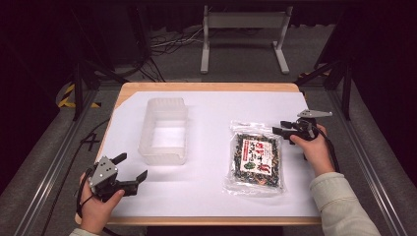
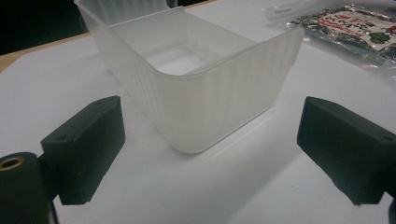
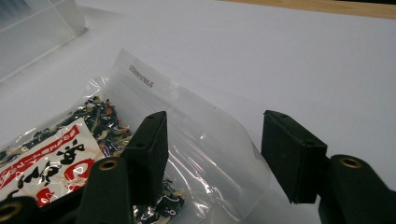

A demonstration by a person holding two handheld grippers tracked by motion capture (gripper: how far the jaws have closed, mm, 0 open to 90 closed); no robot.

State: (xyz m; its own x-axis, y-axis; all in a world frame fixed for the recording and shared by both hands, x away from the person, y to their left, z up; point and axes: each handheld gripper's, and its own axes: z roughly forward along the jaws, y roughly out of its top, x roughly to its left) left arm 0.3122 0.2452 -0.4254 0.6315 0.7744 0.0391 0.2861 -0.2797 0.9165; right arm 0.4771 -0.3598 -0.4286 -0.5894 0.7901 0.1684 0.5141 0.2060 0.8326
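Note:
A clear bag of dark dried food with a red and white label [image 1: 255,157] lies flat on the white sheet, right of centre. My right gripper [image 1: 281,129] is at the bag's far right corner. In the right gripper view its jaws [image 3: 215,149] stand open low over the bag's clear sealed end [image 3: 187,116], one jaw above the plastic and the other just past the corner, with no pad pressing. A frosted, empty plastic container [image 1: 163,130] stands left of centre. My left gripper [image 1: 132,166] rests near the front left, open, its jaws [image 2: 210,144] facing the container's near corner [image 2: 215,102].
The white sheet [image 1: 221,187] covers most of the wooden table, whose edge shows at the back and front. The bag [image 2: 355,28] lies beyond the container in the left gripper view. Metal rails run along both table sides, with cables and a white stand on the floor behind.

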